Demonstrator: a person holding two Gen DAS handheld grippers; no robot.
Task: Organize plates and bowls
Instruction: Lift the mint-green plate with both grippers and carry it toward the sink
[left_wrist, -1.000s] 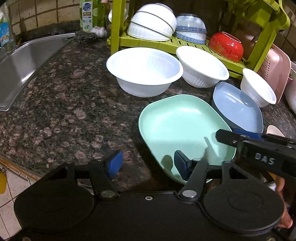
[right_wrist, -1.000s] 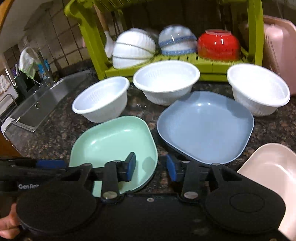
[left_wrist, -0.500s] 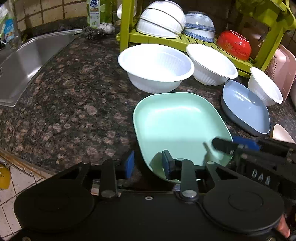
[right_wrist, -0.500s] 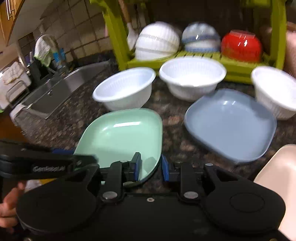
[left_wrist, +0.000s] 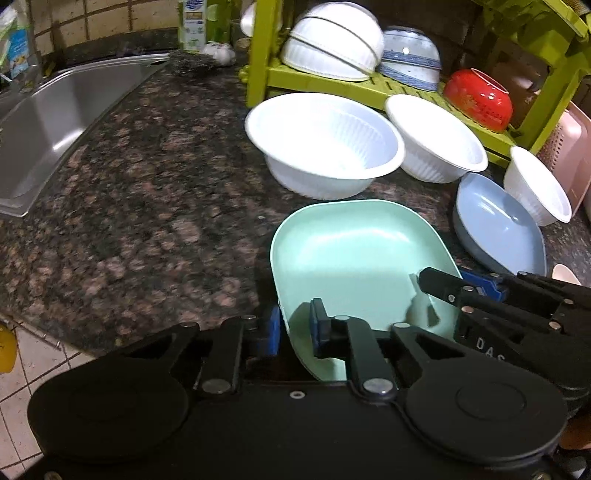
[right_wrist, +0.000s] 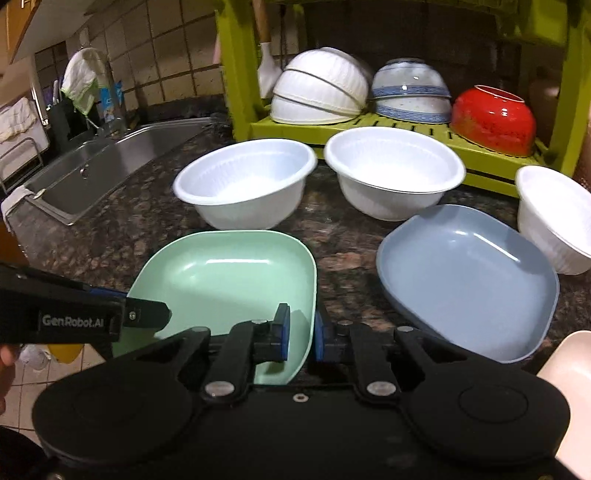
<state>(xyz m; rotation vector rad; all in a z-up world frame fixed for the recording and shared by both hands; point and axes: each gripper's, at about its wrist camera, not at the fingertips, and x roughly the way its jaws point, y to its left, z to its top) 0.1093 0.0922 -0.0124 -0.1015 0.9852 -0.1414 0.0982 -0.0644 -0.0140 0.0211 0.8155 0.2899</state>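
Desk (left_wrist: 129, 206) dark granite, rack (right_wrist: 388, 125) far ahead of both grippers. Green plate (left_wrist: 354, 251) at the near desk edge, right under both. Left gripper (left_wrist: 295, 328) nearly closed across its near-left rim; right gripper (right_wrist: 300, 334) nearly closed across its near-right rim. Firm clamping: cannot tell. Blue plate (right_wrist: 465, 277) lies just right of the right gripper, so probably its stacking target. Right view shows that gap; left view shows the sink (left_wrist: 55, 122).

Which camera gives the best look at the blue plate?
The right wrist view: the blue plate lies near the middle, almost whole, only its near edge hidden by the gripper body. In the left wrist view it sits squeezed at the right edge.
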